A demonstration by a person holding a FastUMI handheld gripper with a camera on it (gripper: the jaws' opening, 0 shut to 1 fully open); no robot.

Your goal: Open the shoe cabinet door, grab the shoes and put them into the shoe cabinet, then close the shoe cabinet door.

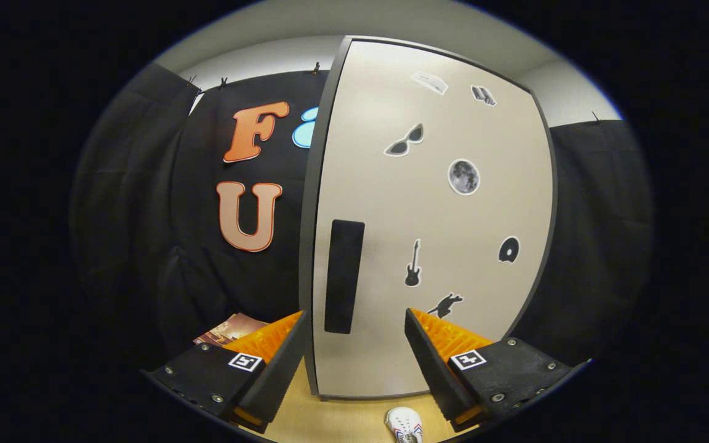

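Tool (354, 326) spread open, a white shoe (405, 424) below, facing the closed, sticker-covered cabinet door (434, 246).

My tool (354, 320) faces shoe cabinet door (434, 234), door closed, fingers spread apart, gripping nothing. Dark vertical handle (344, 277) just beyond, between fingers. White shoe (405, 424) on wood floor (336, 418) below, near right finger.
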